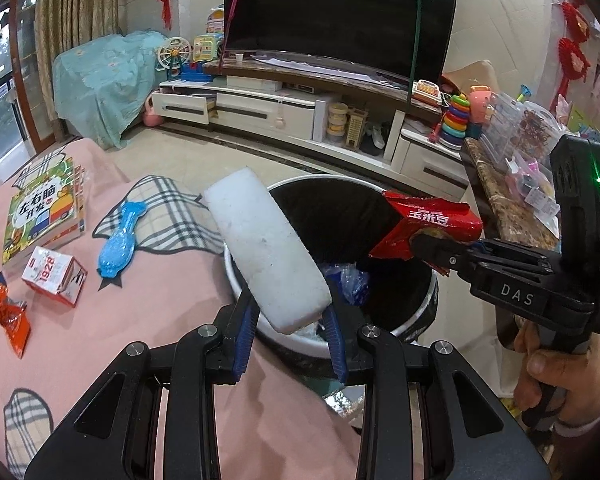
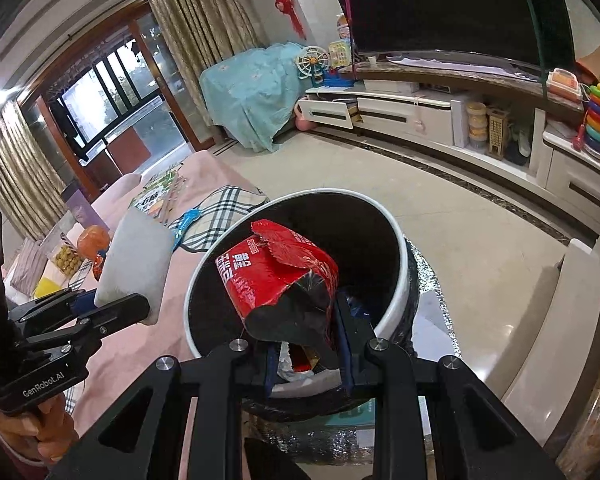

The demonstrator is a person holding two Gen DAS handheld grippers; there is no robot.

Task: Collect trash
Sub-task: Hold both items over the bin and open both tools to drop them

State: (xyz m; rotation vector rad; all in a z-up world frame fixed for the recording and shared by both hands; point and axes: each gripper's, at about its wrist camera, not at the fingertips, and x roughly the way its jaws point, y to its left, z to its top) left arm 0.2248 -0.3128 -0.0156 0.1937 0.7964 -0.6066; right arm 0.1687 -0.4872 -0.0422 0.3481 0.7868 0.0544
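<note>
My left gripper (image 1: pixel 290 312) is shut on a white foam block (image 1: pixel 264 248), held tilted over the near rim of the bin (image 1: pixel 416 312). The block also shows in the right wrist view (image 2: pixel 134 264), left of the bin (image 2: pixel 396 280). My right gripper (image 2: pixel 308 344) is shut on a red snack bag (image 2: pixel 276 276), held over the bin's black-lined mouth. In the left wrist view the right gripper (image 1: pixel 424 248) holds the red bag (image 1: pixel 428 224) above the bin's right side. Some trash lies inside the bin.
On the pink cloth: an orange wrapper (image 1: pixel 12 316), a small red-white carton (image 1: pixel 54 274), a blue toy (image 1: pixel 118 240), a children's book (image 1: pixel 44 208). A marble-topped table (image 1: pixel 504 204) with toys is right of the bin. The TV stand (image 1: pixel 300 108) is behind.
</note>
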